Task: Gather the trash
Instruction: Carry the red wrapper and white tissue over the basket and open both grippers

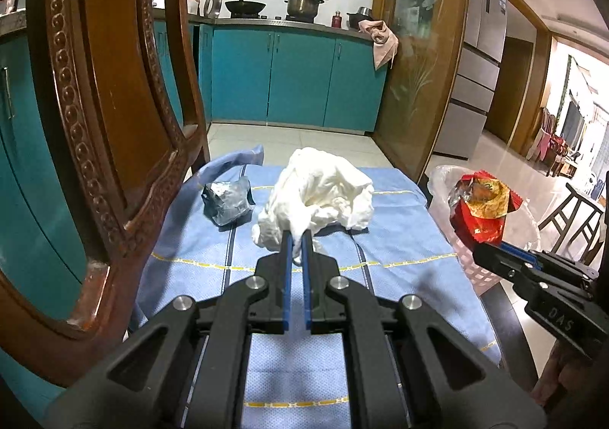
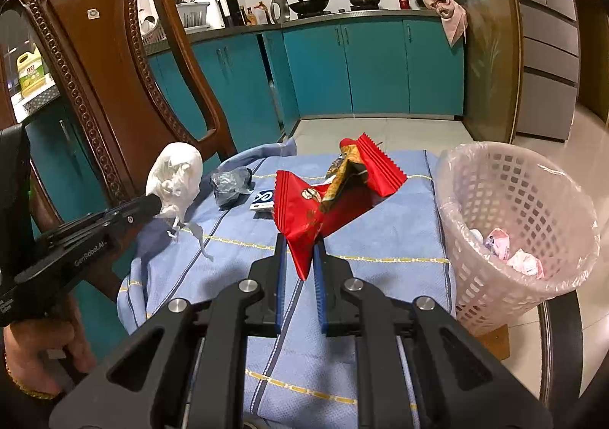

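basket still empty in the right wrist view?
No, the pink basket already holds several crumpled pink-and-white scraps at its bottom inside the clear liner.

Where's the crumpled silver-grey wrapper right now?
The silver-grey wrapper lies on the blue cloth near its far left edge, beside the wooden chair. In the left wrist view it sits left of the white tissue wad.

The basket (image 2: 514,231) stands at the right edge of the blue cloth (image 2: 380,238), its mouth open and mostly unfilled; left of the basket the cloth lies bare up to a grey wad (image 2: 232,185) and a small card (image 2: 262,200); far left of the basket a wooden chair back (image 2: 114,78) walls that side.
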